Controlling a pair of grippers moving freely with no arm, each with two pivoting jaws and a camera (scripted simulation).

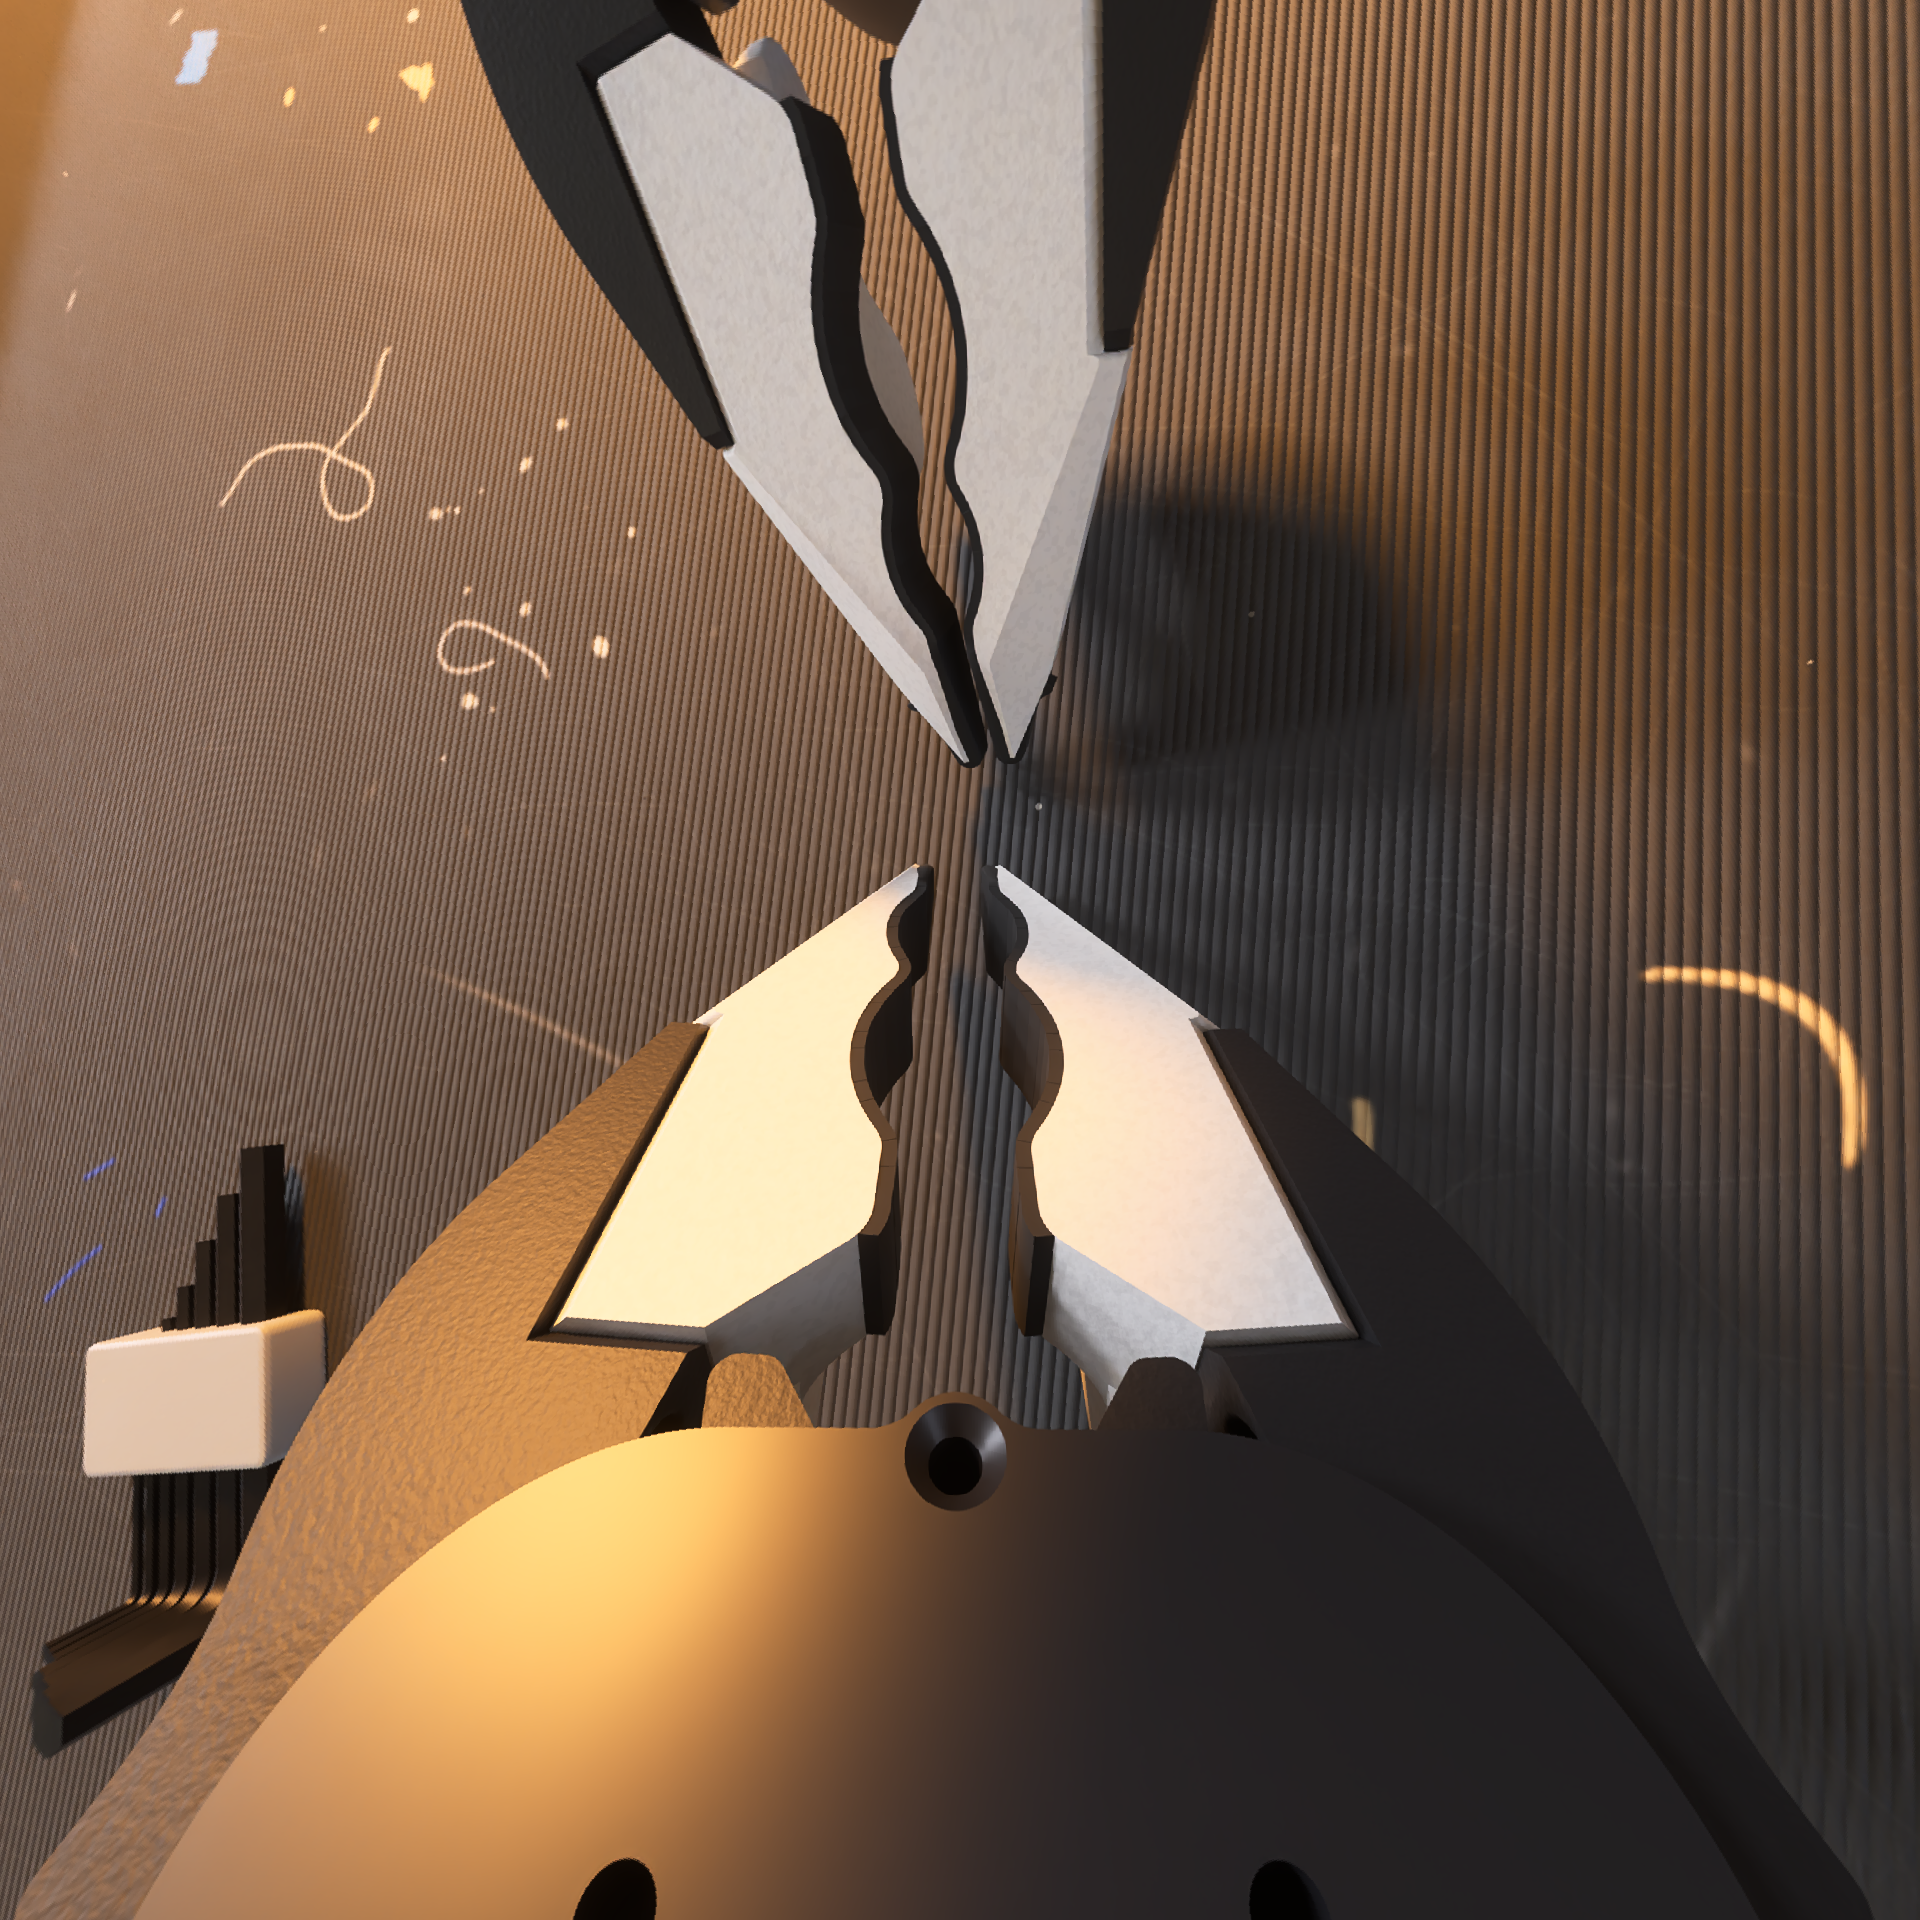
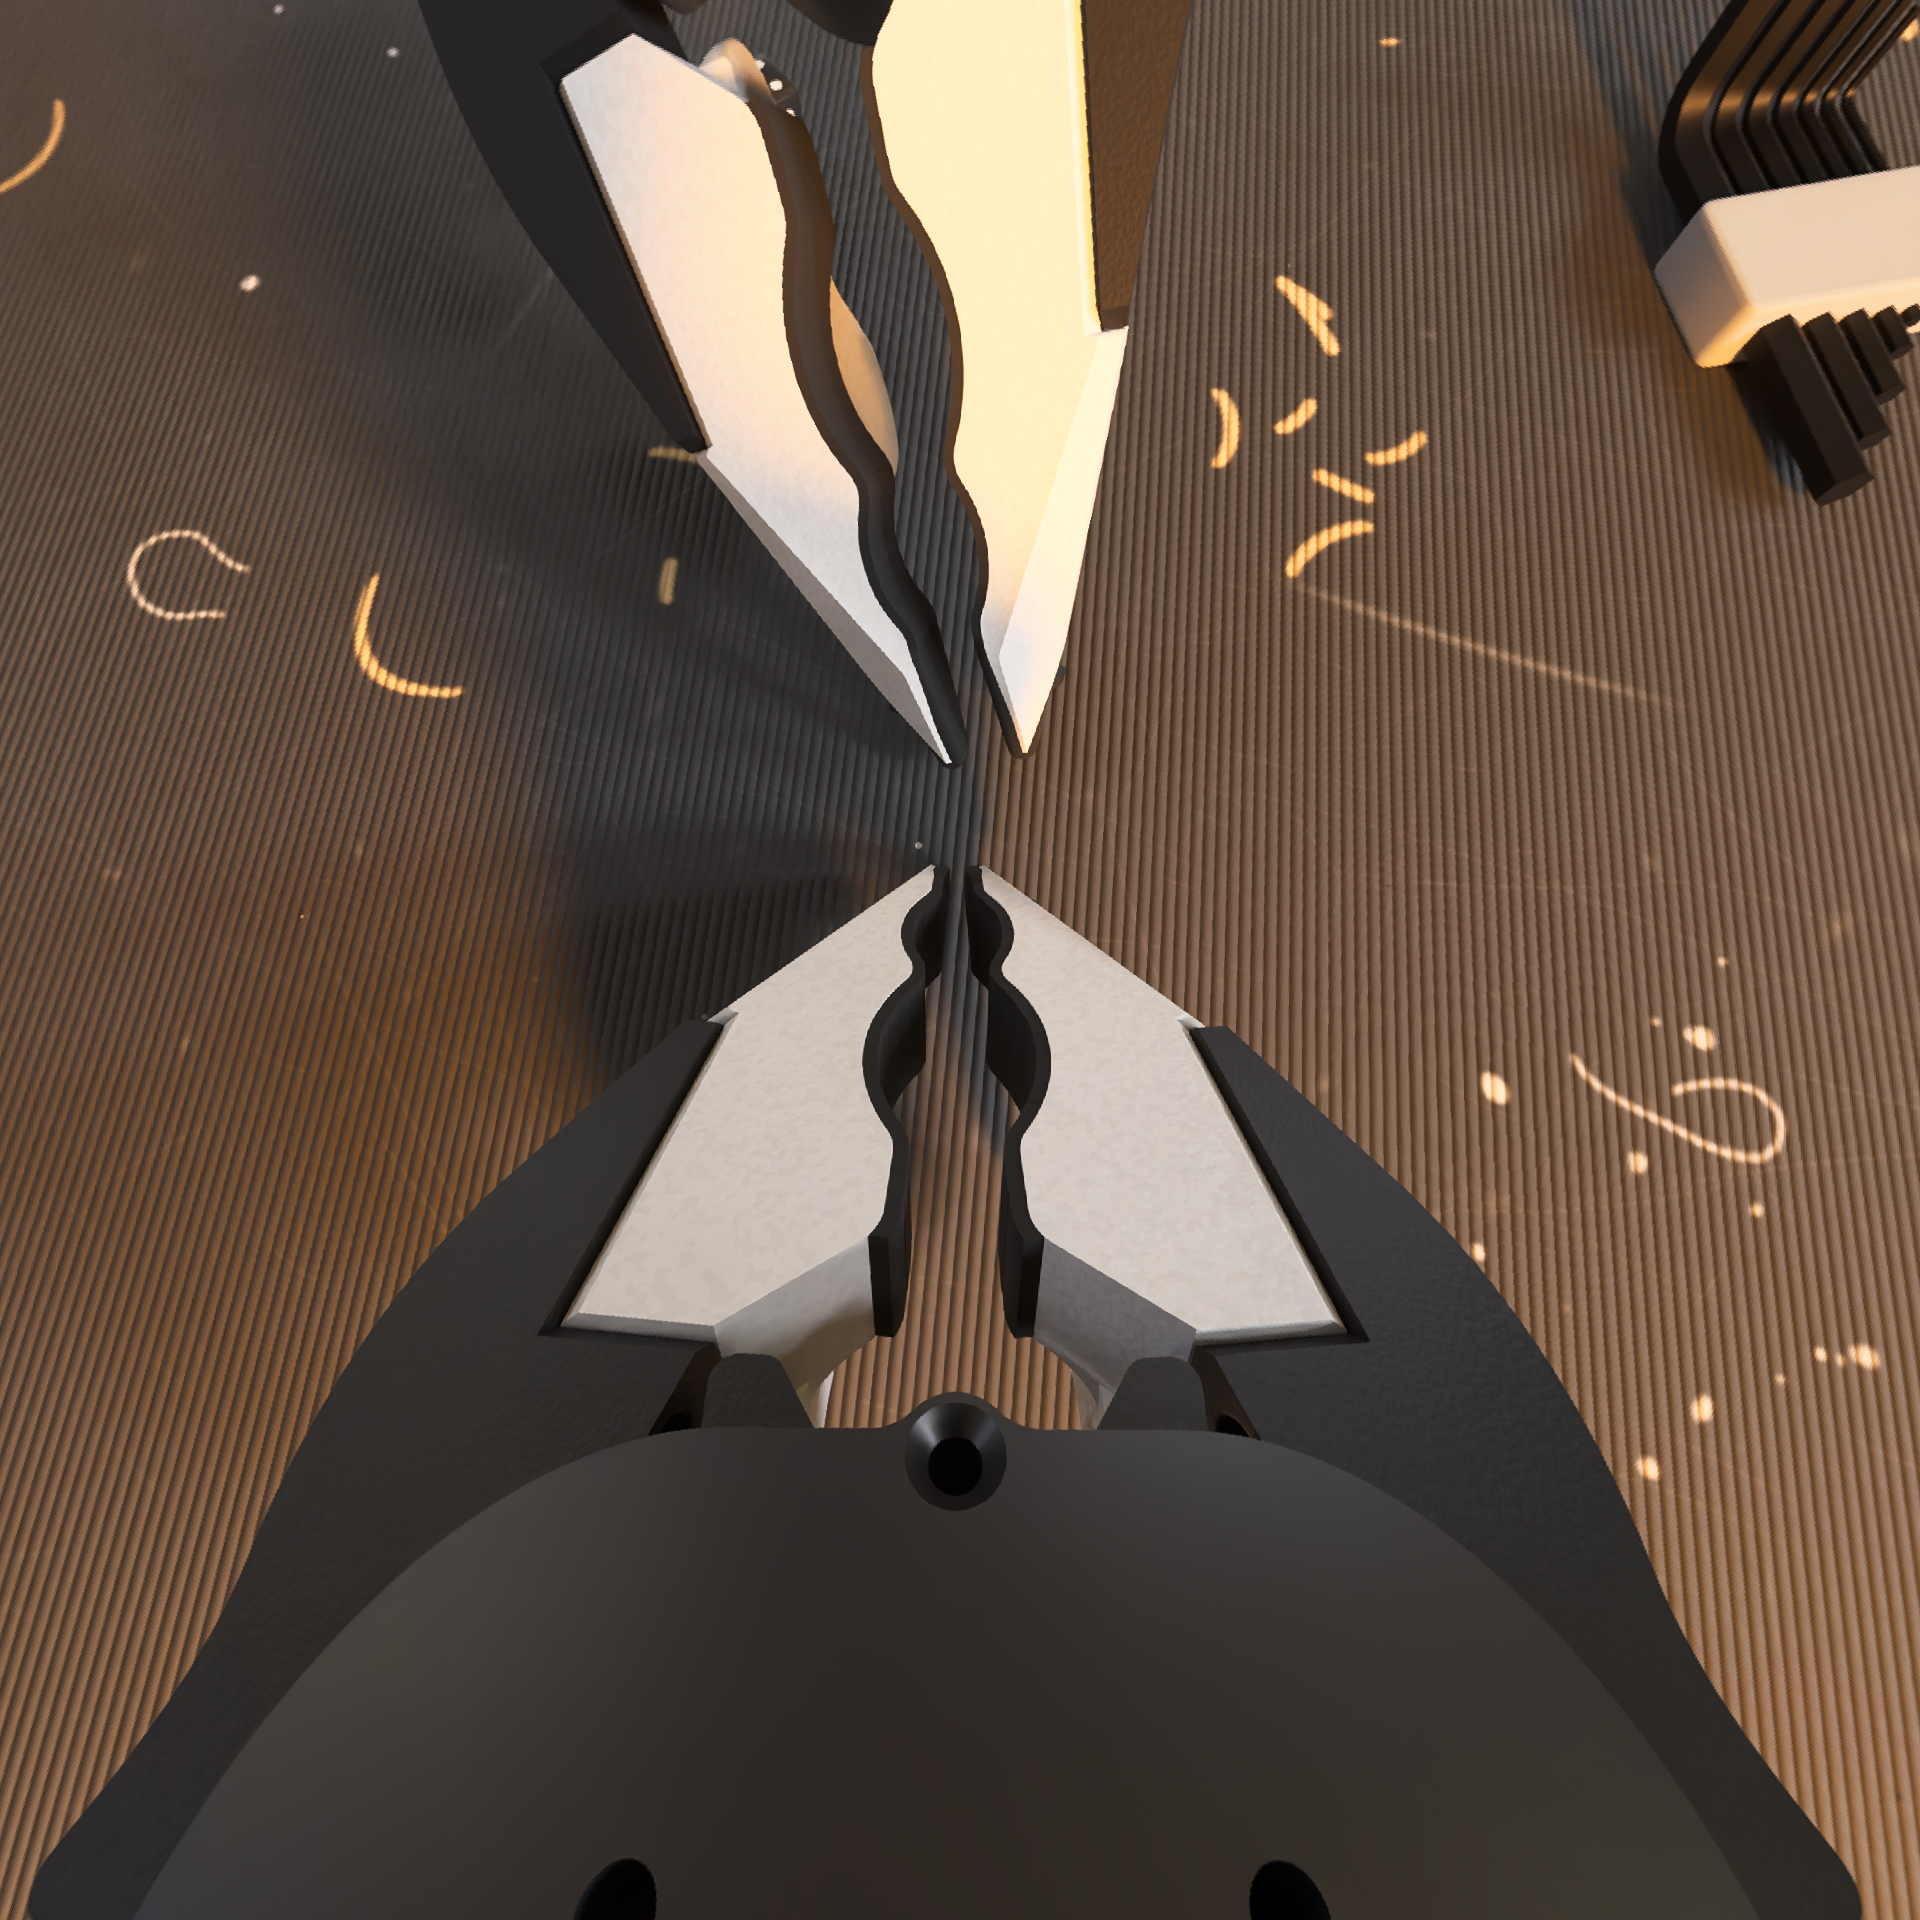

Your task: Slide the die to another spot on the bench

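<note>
No die shows in either view. My left gripper [image 1: 958, 873] is shut and empty, with only a thin slit between its fingertips, low over the ribbed brown bench [image 1: 1507, 312]. My right gripper [image 2: 956, 873] is also shut and empty over the same bench [image 2: 312, 1039]. The two grippers point at each other, tips a short gap apart. The right gripper [image 1: 992, 756] shows at the top of the left wrist view. The left gripper [image 2: 987, 753] shows at the top of the right wrist view.
A set of black hex keys in a white holder [image 1: 197, 1392] lies on the bench to the left of my left gripper. It also shows in the right wrist view [image 2: 1787, 270] at the far right. Pale curls and specks are scattered over the surface.
</note>
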